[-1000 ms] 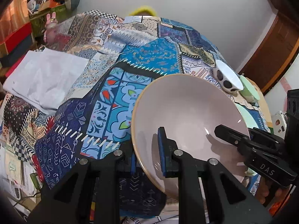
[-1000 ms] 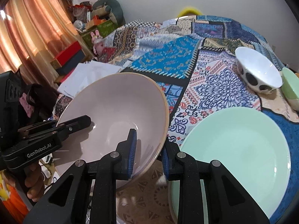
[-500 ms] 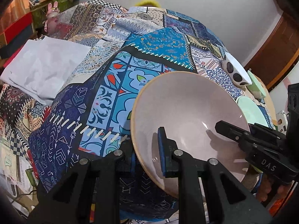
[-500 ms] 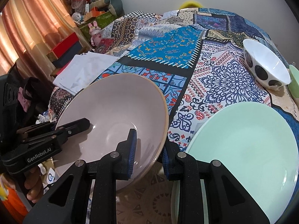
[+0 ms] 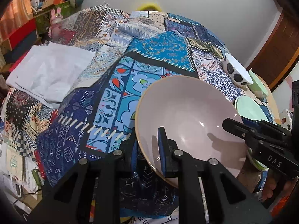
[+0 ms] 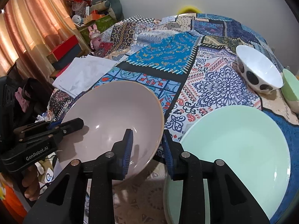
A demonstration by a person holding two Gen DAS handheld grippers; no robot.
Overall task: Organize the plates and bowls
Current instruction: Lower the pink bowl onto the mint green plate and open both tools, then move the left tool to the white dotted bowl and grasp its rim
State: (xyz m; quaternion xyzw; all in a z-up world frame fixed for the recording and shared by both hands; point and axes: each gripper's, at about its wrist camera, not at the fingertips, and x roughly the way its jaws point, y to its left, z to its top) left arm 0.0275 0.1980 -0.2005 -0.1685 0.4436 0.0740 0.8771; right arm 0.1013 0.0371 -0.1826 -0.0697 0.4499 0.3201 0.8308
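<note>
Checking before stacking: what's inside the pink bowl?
Nothing lies loose in the pink bowl; one finger of each gripper reaches over its rim. Those fingers cover small patches of its wall.

The pink bowl (image 5: 188, 115) clamped between both sets of jaws looks glazed ceramic, smooth and glossy, with small highlights. Right of the right jaws, the mint plate (image 6: 241, 140) has a softer satin sheen. The patchwork cloth (image 6: 168, 56) beyond the jaws is matt printed fabric. The jaws are matt black plastic with ribbed blue pads (image 6: 128, 149).
</note>
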